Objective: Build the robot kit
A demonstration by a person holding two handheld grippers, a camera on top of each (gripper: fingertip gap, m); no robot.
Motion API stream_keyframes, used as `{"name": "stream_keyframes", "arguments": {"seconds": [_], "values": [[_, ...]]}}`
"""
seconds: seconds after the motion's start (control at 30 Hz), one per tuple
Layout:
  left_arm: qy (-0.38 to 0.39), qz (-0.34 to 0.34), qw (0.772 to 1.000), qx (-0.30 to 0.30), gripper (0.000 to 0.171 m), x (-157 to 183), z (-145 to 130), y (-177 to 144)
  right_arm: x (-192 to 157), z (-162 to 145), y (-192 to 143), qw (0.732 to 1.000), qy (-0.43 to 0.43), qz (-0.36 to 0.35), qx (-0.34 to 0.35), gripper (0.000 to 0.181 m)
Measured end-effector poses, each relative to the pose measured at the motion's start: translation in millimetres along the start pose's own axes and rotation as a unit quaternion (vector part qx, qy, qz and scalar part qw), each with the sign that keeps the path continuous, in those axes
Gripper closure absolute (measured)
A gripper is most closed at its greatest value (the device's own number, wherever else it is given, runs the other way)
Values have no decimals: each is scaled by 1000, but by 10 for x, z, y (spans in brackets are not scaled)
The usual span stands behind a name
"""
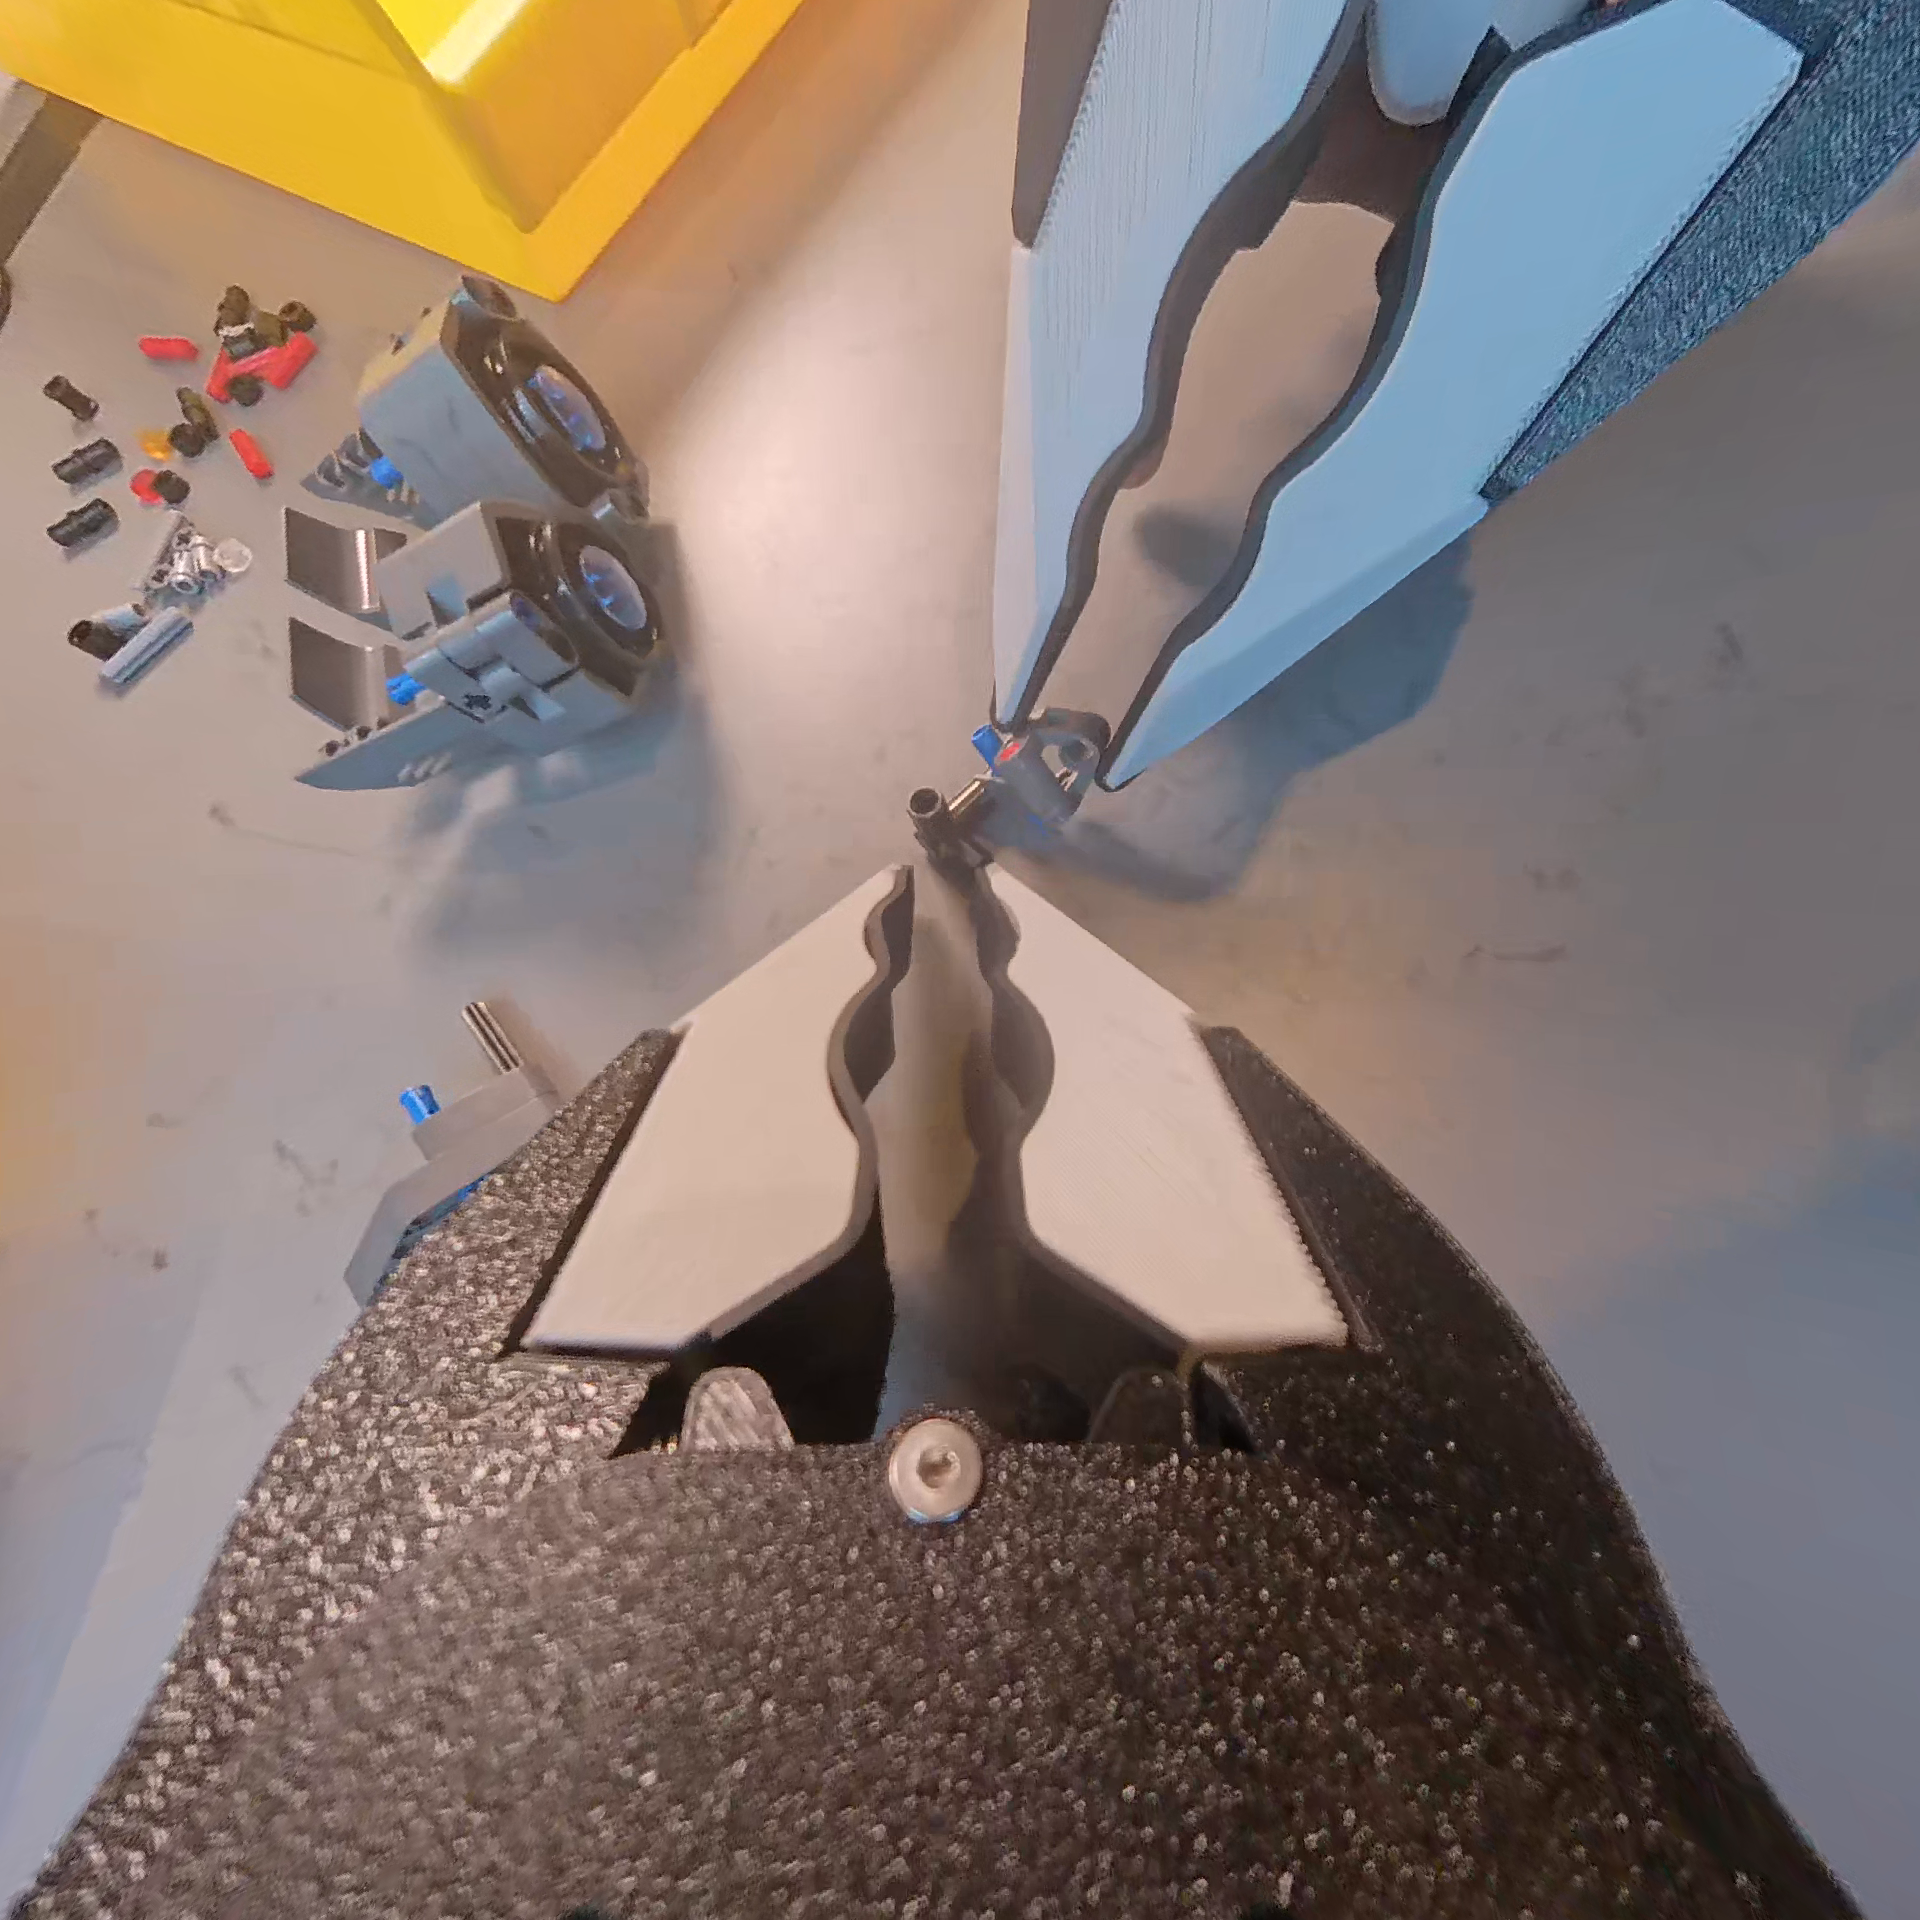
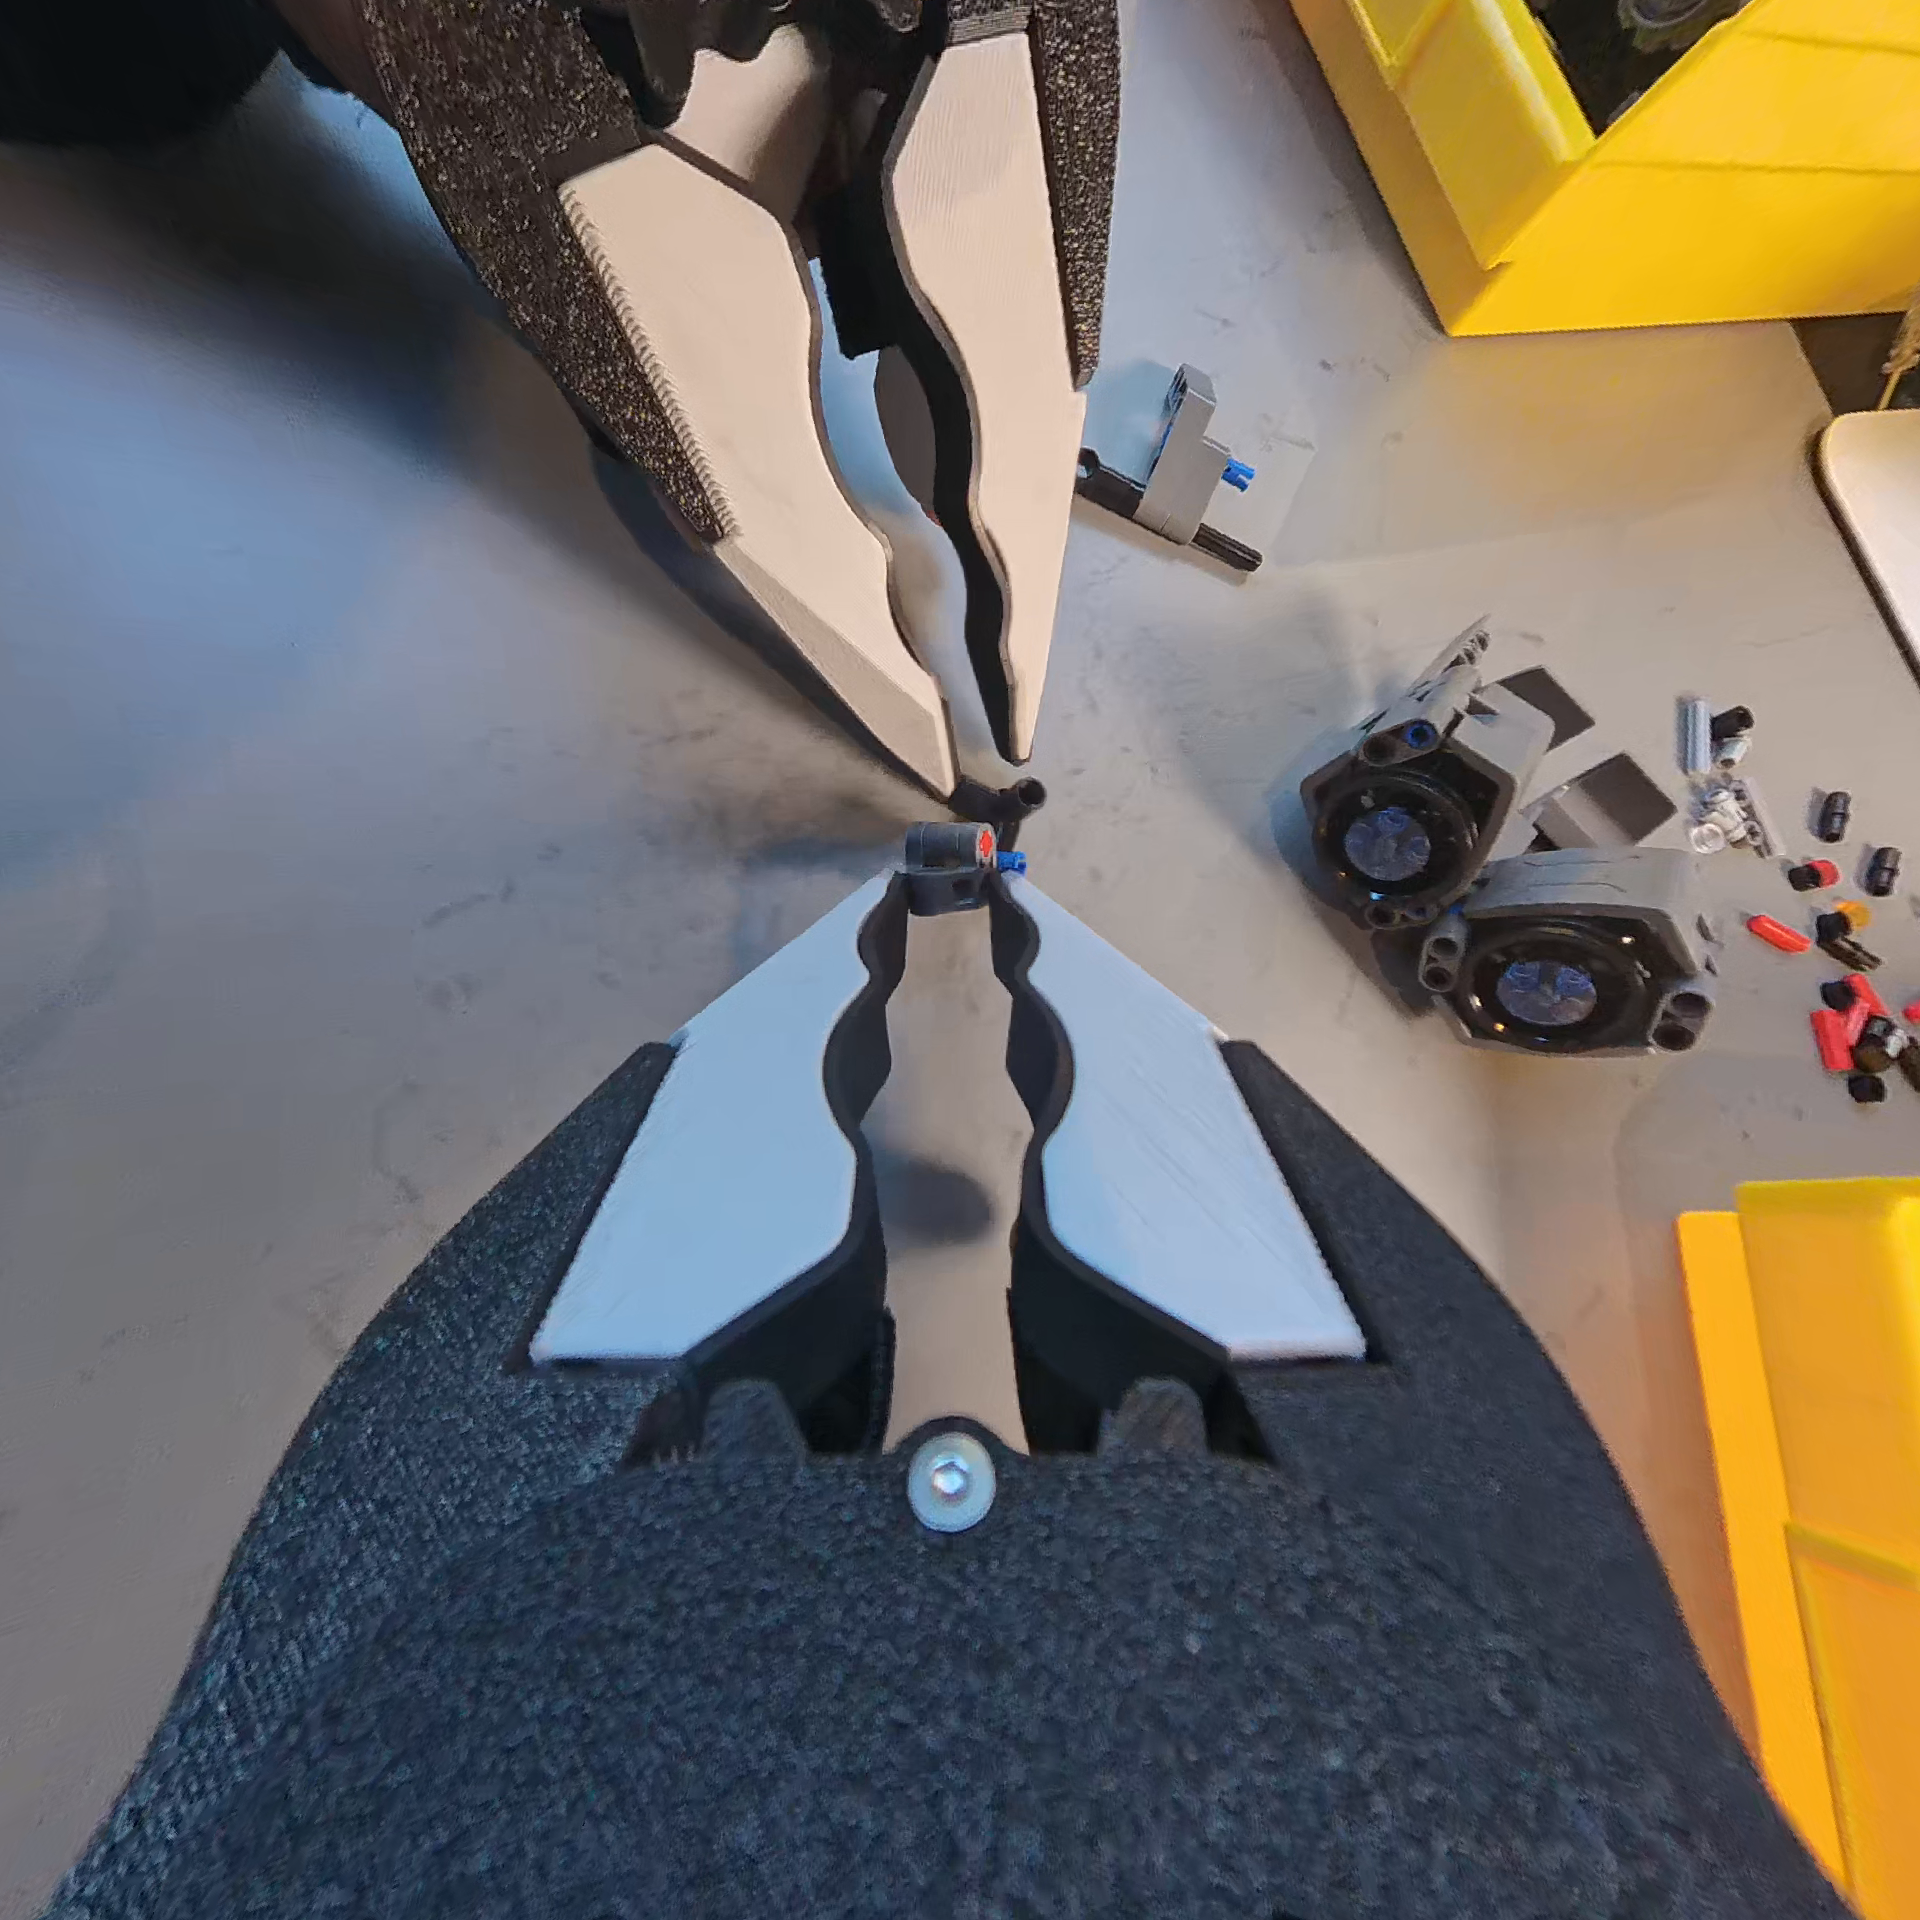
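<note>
My left gripper (image 1: 943, 871) is shut on a small black pin connector (image 1: 940, 821) just above the grey table. My right gripper (image 2: 945, 881) is shut on a small dark grey connector (image 2: 943, 860) that carries a red and a blue pin. The two grippers meet tip to tip, and the black piece (image 2: 1000, 798) touches or nearly touches the grey one (image 1: 1039, 764). In the left wrist view the right gripper (image 1: 1055, 753) comes in from the upper right. In the right wrist view the left gripper (image 2: 982, 774) comes in from above.
A grey twin-engine brick assembly (image 1: 520, 540) (image 2: 1507, 894) lies on the table beside several loose small parts (image 1: 156, 457) (image 2: 1818, 904). A small grey sub-assembly with a blue pin (image 1: 468, 1122) (image 2: 1174, 468) lies near the left gripper. Yellow bins (image 1: 416, 125) (image 2: 1610, 156) (image 2: 1818, 1507) stand at the edges. Left and right tips are no more than a few centimetres apart.
</note>
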State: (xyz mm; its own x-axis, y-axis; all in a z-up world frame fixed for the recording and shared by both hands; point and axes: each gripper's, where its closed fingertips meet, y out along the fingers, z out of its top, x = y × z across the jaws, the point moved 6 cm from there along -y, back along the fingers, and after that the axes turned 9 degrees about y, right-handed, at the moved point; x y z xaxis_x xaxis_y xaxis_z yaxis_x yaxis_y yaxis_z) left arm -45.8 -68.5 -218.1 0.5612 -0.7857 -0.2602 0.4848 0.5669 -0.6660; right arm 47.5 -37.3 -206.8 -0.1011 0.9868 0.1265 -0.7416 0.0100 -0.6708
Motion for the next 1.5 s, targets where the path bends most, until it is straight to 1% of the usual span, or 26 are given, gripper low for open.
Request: {"name": "stream_keyframes", "arguments": {"seconds": [0.23,0.5,0.77,0.93,1.07,1.17,1.3,1.5], "values": [[-3,4,1000,8,166,-12,16,3,10,-8,-11,999,32,9,-5,167],[-1,11,1000,10,167,-29,43,48,-20,-32,-42,997,66,27,-26,167],[-7,24,1000,11,165,-72,66,72,-90,-60,-31,997,52,46,-38,166],[-32,35,998,34,162,-145,61,-27,-86,-49,-67,997,47,57,-24,164],[-64,24,995,69,157,-157,77,-127,43,10,-150,995,75,55,29,163],[-79,15,993,81,150,-134,86,-173,154,22,-184,993,93,40,59,159],[-78,-1,993,88,148,-81,120,-204,215,-19,-168,994,89,25,61,156],[-60,-11,996,67,148,-8,91,-148,222,-61,-118,995,81,20,50,155]]}}
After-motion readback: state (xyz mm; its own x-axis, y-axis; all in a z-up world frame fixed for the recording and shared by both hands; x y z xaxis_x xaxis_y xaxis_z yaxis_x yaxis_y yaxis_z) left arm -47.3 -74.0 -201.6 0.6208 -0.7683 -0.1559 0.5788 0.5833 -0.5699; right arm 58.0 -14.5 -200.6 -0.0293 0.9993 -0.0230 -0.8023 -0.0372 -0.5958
